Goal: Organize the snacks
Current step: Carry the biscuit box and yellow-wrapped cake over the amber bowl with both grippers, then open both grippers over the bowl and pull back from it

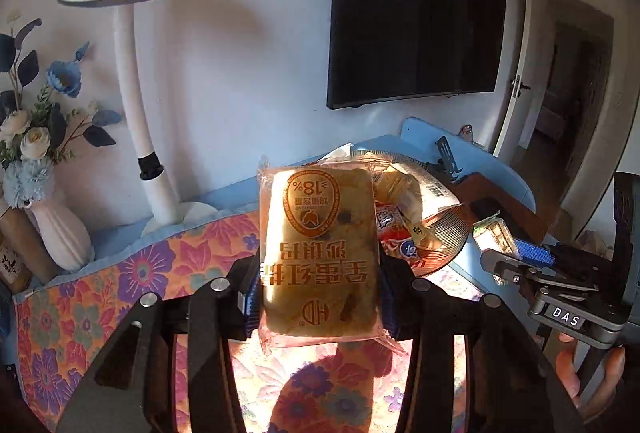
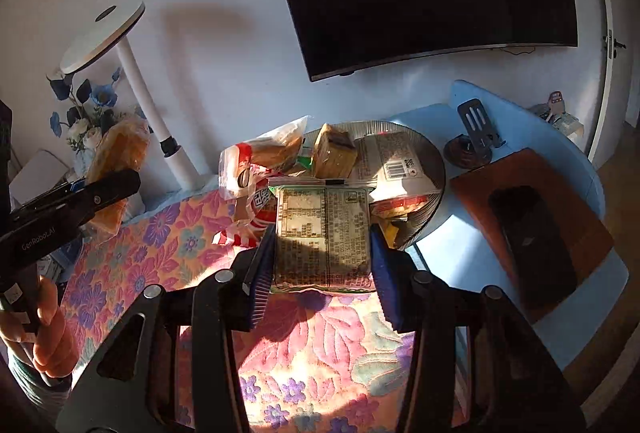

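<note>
My left gripper (image 1: pixel 316 297) is shut on a wrapped brown cake packet (image 1: pixel 318 253) with orange print, held up above the floral cloth; it also shows in the right wrist view (image 2: pixel 118 169). My right gripper (image 2: pixel 322 265) is shut on a green-edged snack packet (image 2: pixel 322 237) with its printed back facing me, in front of the glass plate (image 2: pixel 434 161). That plate holds several snack packets, among them a brown wrapped block (image 2: pixel 334 153) and a red and white packet (image 2: pixel 256 209). The right gripper also shows in the left wrist view (image 1: pixel 520 253), holding its packet (image 1: pixel 494 233).
A floral cloth (image 2: pixel 132 257) covers the blue table (image 2: pixel 480 273). A brown board with a dark phone (image 2: pixel 532 237) lies right. A white lamp (image 1: pixel 140 101), a vase of flowers (image 1: pixel 48 169) and a wall TV (image 1: pixel 416 13) stand behind. A black phone stand (image 2: pixel 476 137) sits by the plate.
</note>
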Demonstrator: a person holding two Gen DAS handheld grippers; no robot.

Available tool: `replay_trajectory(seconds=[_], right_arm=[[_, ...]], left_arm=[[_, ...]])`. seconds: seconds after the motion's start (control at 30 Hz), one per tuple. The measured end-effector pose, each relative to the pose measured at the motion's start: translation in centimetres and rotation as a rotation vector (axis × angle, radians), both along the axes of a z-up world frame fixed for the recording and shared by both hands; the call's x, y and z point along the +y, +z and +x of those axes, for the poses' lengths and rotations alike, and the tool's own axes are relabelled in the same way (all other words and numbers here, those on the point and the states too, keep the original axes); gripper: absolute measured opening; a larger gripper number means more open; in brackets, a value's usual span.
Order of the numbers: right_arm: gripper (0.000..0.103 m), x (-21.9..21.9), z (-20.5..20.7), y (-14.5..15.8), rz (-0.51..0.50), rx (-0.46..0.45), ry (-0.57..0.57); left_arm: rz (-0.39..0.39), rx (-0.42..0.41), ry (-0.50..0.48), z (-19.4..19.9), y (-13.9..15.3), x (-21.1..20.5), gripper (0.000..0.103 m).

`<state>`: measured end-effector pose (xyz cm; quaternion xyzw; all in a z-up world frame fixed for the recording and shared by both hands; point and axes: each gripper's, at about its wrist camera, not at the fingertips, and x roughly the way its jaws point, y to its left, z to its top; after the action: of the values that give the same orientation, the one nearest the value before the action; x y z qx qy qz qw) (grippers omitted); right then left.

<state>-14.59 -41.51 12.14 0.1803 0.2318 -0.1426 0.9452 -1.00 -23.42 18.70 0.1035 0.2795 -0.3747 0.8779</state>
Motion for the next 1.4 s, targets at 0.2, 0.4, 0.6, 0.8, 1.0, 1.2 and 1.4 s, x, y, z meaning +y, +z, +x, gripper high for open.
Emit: replay_trajectory(seconds=[0.2, 0.4, 0.6, 0.8, 1.0, 1.2, 1.4], right_arm=[[0.046, -7.3, 2.7, 0.9, 0.174, -0.027, -0.061], [0.051, -8.3, 6.0, -1.6, 0.206, 0.047, 0.009], [0.066, -7.5, 5.7, -3.5, 0.197, 0.083, 0.049], [0.066, -6.5, 4.2, -2.7, 0.201, 0.072, 0.052], [0.066, -3.5, 3.5, -1.4, 0.192, 0.07, 0.082], [0.07, 1.0, 3.3, -0.1, 0.135, 0.077, 0.13], [0.073, 6.8, 4.1, -0.5, 0.068, 0.098, 0.215]], left_arm=[[-0.032, 0.091, -0.1, 4.1, 1.0, -9.6, 0.044], [-0.025, 0.155, -0.088, 7.1, -1.2, -14.2, 0.044], [-0.007, 0.141, -0.061, 8.0, -2.5, -14.5, 0.085], [-0.041, 0.122, -0.065, 6.4, -1.2, -11.9, 0.084], [-0.054, 0.098, -0.04, 4.9, 0.5, -8.2, 0.085], [-0.095, 0.062, 0.031, 2.7, 2.4, -1.7, 0.086], [-0.079, 0.003, 0.192, 0.6, 2.4, 6.6, 0.092]])
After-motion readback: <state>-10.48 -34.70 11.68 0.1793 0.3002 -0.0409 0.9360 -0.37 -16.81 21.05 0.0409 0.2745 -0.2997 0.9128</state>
